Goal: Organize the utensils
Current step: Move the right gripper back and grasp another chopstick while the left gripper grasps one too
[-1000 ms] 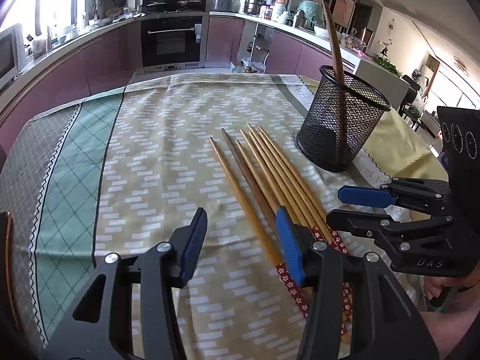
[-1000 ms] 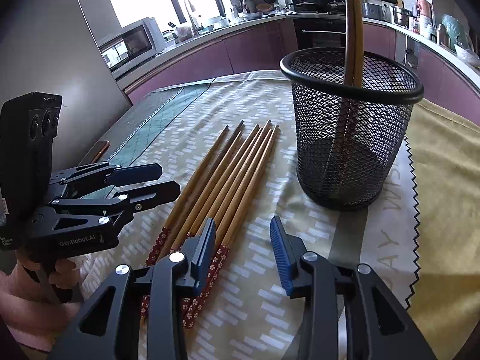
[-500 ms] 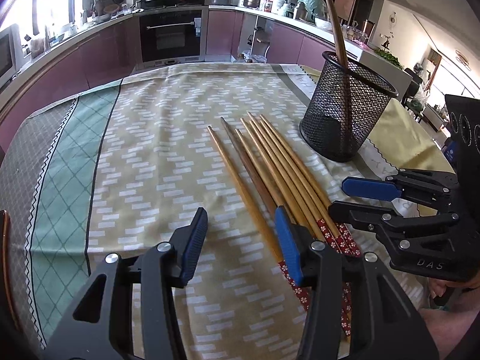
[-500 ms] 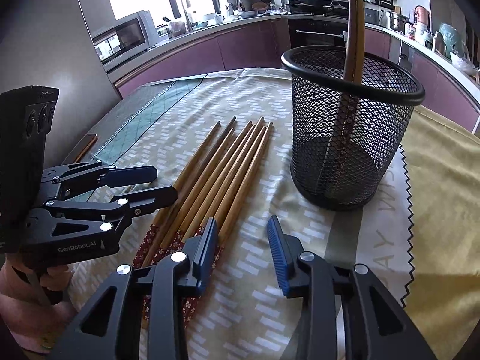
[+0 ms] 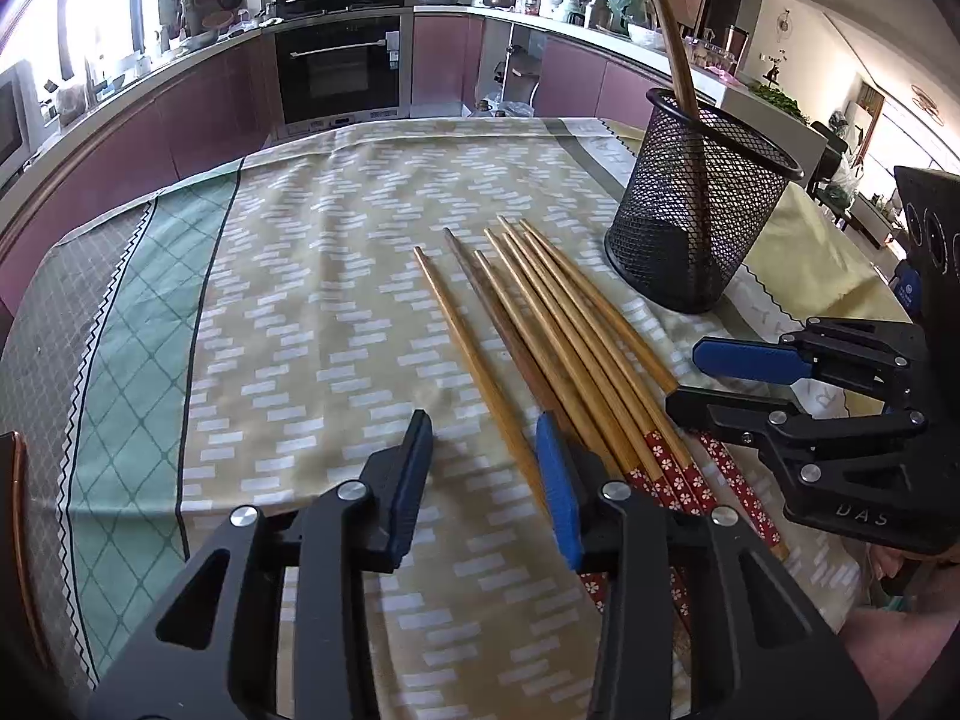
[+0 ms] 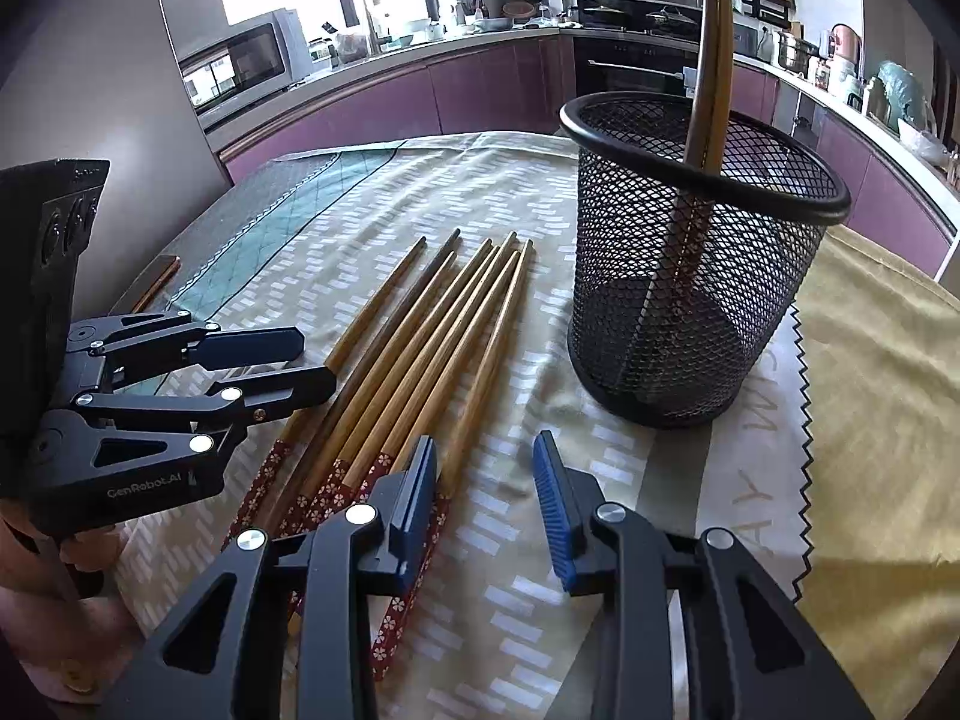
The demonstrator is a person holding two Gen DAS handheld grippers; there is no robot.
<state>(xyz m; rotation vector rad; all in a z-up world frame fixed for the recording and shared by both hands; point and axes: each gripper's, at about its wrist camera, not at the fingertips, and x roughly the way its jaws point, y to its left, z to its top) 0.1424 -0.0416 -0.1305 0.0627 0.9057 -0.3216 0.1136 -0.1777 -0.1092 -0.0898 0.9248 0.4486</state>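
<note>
Left claw (image 5: 485,474) is hovering over the tabletop (image 5: 336,276), jaws apart, having just been narrowing, nothing between them; chopsticks (image 5: 540,330) are lying just right of its right pad. Right claw (image 6: 483,495) is hovering, jaws apart and empty, chopsticks just left. Beyond, two chopsticks are standing in the mesh cup (image 6: 690,300).

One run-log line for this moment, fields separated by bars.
stage: pre-grasp | left gripper: jaws closing, empty | right gripper: open, empty | black mesh cup: two chopsticks | wooden chopsticks: on tablecloth
</note>
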